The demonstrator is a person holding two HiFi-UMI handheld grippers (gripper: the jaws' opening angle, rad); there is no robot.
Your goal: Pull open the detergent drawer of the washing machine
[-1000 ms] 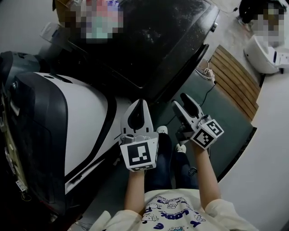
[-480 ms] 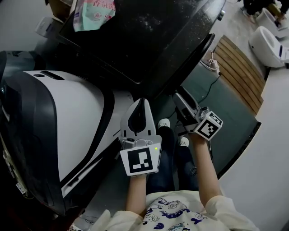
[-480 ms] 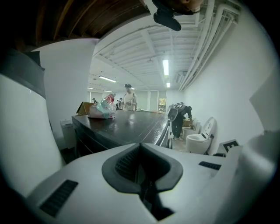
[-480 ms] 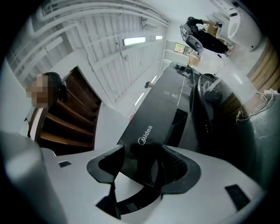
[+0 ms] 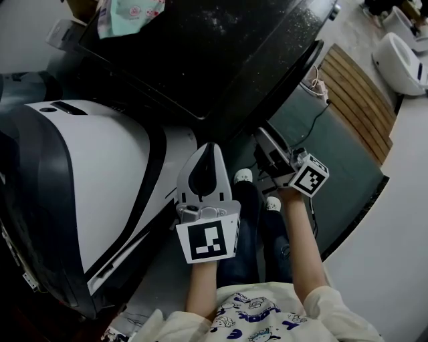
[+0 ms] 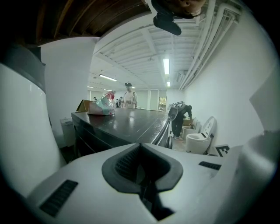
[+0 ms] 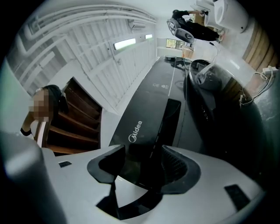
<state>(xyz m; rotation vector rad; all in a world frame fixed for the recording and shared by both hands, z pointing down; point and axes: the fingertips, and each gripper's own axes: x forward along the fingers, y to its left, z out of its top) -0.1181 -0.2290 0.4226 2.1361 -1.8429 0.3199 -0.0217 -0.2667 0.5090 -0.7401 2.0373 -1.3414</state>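
Observation:
The black washing machine point(image 5: 221, 47) fills the top of the head view, its front face tilted toward me. My right gripper point(image 5: 265, 138) is up against that front, lower right of the lid. In the right gripper view a dark glossy panel marked Midea point(image 7: 146, 118) runs into the gap of my right gripper point(image 7: 140, 164), whose jaws stand apart; I cannot tell if the pads touch it. My left gripper point(image 5: 206, 149) hangs in front of me, shut and empty, beside the machine. Its closed pads point(image 6: 141, 173) point over the black lid point(image 6: 127, 122).
A large white and black appliance point(image 5: 87, 174) stands close at the left. A pastel package point(image 5: 127, 15) lies on the black lid. A slatted wooden board point(image 5: 351, 100), a cable point(image 5: 313, 83), a green mat point(image 5: 334, 160) and a white fixture point(image 5: 401, 57) lie at the right.
My right gripper has moved forward and up to the black machine's front. My left gripper has stayed shut and nearly in place. The head view has shifted slightly.

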